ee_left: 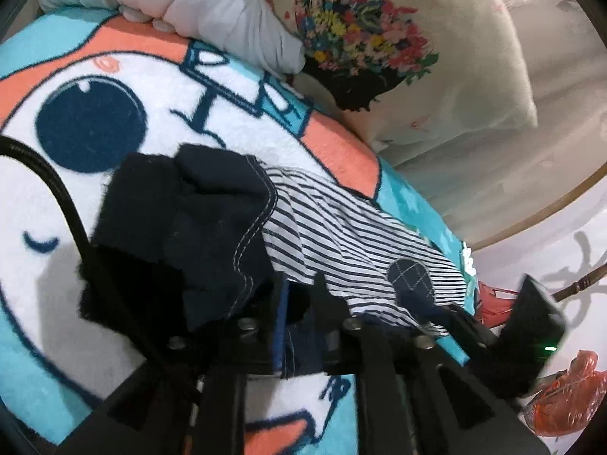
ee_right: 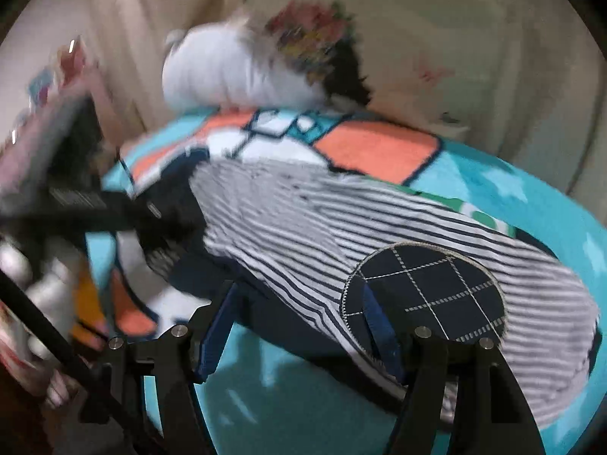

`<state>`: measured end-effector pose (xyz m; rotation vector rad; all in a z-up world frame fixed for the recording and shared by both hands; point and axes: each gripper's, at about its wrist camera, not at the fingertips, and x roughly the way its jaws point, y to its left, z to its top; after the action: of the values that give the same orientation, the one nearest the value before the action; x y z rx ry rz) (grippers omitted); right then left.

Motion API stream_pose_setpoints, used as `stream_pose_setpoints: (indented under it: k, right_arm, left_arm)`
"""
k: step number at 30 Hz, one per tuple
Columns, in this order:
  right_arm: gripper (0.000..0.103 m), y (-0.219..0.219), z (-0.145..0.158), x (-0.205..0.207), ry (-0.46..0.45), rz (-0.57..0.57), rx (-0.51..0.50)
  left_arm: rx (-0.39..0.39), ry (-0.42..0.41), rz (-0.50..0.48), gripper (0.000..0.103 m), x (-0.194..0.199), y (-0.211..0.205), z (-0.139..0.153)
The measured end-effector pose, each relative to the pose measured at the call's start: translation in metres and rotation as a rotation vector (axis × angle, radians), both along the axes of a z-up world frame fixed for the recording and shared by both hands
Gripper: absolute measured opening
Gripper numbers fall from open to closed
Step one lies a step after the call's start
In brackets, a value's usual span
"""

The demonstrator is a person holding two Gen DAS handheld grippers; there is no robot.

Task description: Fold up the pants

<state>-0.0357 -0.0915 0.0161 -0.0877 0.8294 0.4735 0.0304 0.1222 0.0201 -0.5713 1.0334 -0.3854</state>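
Observation:
The pants (ee_left: 341, 235) are navy-and-white striped, with navy trim and a round navy checked patch (ee_right: 425, 295). They lie crumpled on a teal, orange and white cartoon blanket (ee_left: 95, 87). Their navy end (ee_left: 182, 227) is bunched and draped over my left gripper (ee_left: 301, 303). Its jaws stand a narrow slit apart, with navy cloth lying in the gap. My right gripper (ee_right: 299, 295) is open wide just above the striped leg (ee_right: 303, 220), near the patch, and its pads hold nothing. The right wrist view is blurred.
A white pillow (ee_left: 197, 3) and a floral pillow (ee_left: 379, 38) lie at the blanket's far edge. A black cable (ee_left: 57, 182) crosses the left side. Beyond the bed's right edge, red and orange items (ee_left: 565, 398) sit on the floor. A hand (ee_right: 57, 390) shows at lower left.

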Motion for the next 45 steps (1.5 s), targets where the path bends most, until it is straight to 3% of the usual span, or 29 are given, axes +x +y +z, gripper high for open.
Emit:
stream_pose_setpoints:
  k: [2, 3, 4, 6, 9, 16, 21, 23, 28, 34, 40, 42, 44, 45]
  right_arm:
    - [0.069, 0.006, -0.009, 0.005, 0.011, 0.029, -0.039]
    - [0.059, 0.009, -0.012, 0.007, 0.008, 0.036, -0.049]
    - [0.032, 0.01, -0.011, 0.008, 0.001, 0.042, -0.048]
    - [0.011, 0.006, -0.006, 0.01, 0.037, 0.056, 0.037]
    - [0.008, 0.001, 0.002, 0.006, 0.024, 0.025, 0.074]
    - [0.007, -0.006, 0.024, 0.0, -0.007, -0.013, 0.145]
    - [0.006, -0.006, 0.049, -0.003, -0.062, -0.023, 0.148]
    - [0.006, -0.007, 0.057, -0.003, -0.078, -0.024, 0.148]
    - [0.007, -0.003, 0.074, 0.006, -0.115, -0.023, 0.12]
    - [0.007, 0.004, 0.082, 0.069, -0.078, -0.052, 0.052]
    - [0.007, 0.012, 0.061, 0.153, 0.001, -0.146, -0.048]
    - [0.011, 0.013, 0.055, 0.167, -0.005, -0.198, -0.124]
    - [0.026, 0.01, 0.054, 0.174, -0.001, -0.222, -0.142]
    - [0.04, 0.007, 0.056, 0.172, 0.006, -0.223, -0.117]
  left_arm:
    - [-0.012, -0.01, 0.009, 0.034, -0.005, 0.005, 0.005]
    - [-0.025, -0.017, 0.015, 0.036, -0.008, 0.009, 0.008]
    - [-0.04, -0.021, 0.017, 0.039, -0.011, 0.012, 0.01]
    - [-0.063, -0.019, 0.019, 0.046, -0.016, 0.016, 0.012]
    - [-0.085, -0.013, 0.006, 0.051, -0.021, 0.014, 0.012]
    - [-0.084, -0.008, -0.073, 0.052, -0.022, -0.012, 0.008]
    - [-0.136, -0.004, -0.126, 0.052, -0.018, -0.026, 0.005]
    - [-0.12, -0.012, -0.117, 0.052, -0.012, -0.029, 0.005]
    - [-0.099, 0.0, 0.012, 0.051, 0.025, -0.013, 0.001]
    - [-0.063, -0.019, 0.059, 0.051, 0.073, -0.003, 0.01]
    - [-0.084, 0.039, 0.073, 0.051, 0.101, 0.007, 0.008]
    - [-0.1, 0.033, 0.059, 0.051, 0.096, 0.011, 0.012]
    - [-0.11, 0.034, 0.043, 0.053, 0.089, 0.014, 0.015]
    - [-0.122, 0.037, 0.036, 0.055, 0.083, 0.017, 0.017]
